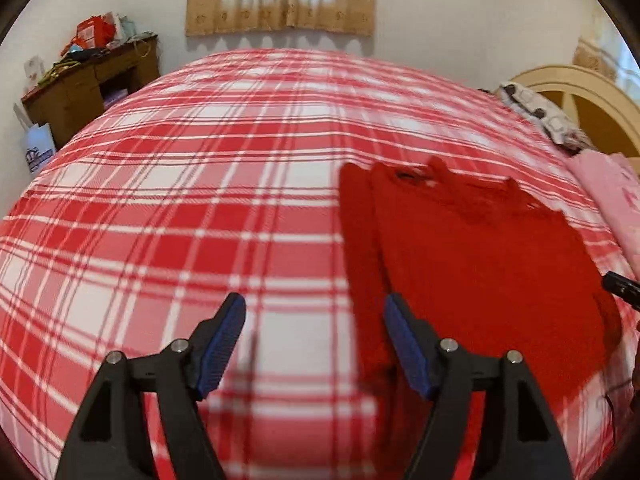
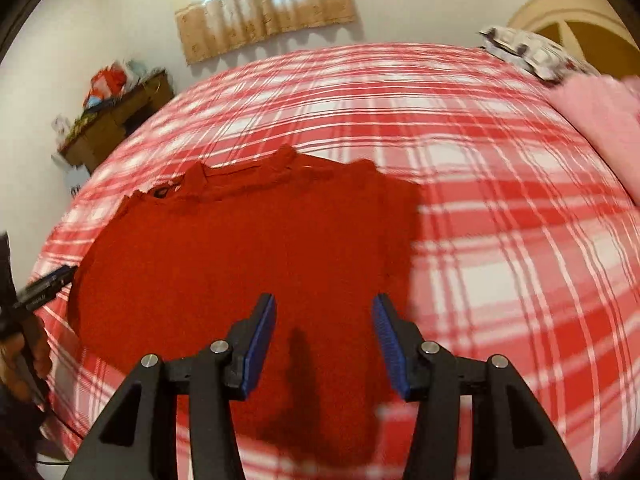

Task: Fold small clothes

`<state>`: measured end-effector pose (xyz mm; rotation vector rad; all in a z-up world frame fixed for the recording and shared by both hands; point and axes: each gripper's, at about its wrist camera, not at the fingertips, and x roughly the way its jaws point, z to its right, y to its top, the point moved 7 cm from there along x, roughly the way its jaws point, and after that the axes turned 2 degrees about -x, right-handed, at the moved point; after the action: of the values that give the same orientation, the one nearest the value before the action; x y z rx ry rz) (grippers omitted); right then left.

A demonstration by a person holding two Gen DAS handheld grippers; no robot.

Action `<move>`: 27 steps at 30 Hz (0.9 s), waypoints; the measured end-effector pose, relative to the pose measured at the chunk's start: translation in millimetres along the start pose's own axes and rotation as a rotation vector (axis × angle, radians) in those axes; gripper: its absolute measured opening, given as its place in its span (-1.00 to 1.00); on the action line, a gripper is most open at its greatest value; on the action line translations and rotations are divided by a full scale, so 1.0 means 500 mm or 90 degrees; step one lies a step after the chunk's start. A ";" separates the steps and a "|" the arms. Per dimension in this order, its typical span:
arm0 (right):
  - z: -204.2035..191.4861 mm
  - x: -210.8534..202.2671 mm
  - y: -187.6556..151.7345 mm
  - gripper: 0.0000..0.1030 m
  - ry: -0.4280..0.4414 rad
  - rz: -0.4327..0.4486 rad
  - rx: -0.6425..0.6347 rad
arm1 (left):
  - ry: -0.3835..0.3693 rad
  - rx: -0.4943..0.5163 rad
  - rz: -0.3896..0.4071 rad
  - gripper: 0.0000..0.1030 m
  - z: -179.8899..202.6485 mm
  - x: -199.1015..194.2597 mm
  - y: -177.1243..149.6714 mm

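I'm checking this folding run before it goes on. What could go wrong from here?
1. The left gripper hangs open mostly over bare bedspread, beside the red sweater; closing there could pinch the cover too.
2. The right gripper is open above the sweater's middle, not an edge, so a grab might bunch it.

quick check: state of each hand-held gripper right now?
Left hand-held gripper: open, nothing held, beside the red garment.
Right hand-held gripper: open, nothing held, over the red garment.
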<state>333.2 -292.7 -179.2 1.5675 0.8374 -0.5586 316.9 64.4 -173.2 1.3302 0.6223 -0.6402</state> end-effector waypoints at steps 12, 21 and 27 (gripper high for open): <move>0.023 -0.015 -0.078 -0.40 -0.002 -0.025 0.020 | 0.005 0.002 0.020 0.56 0.007 0.003 -0.029; -0.012 -0.037 -0.034 -0.40 -0.013 0.030 -0.029 | 0.011 -0.031 0.026 0.68 -0.016 0.009 -0.049; 0.005 0.041 0.055 -0.40 -0.058 0.024 -0.042 | -0.031 -0.111 0.062 0.68 -0.040 -0.014 -0.036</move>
<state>367.7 -291.7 -177.8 1.4842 0.7491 -0.5652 297.8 82.3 -182.7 1.1713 0.5567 -0.5255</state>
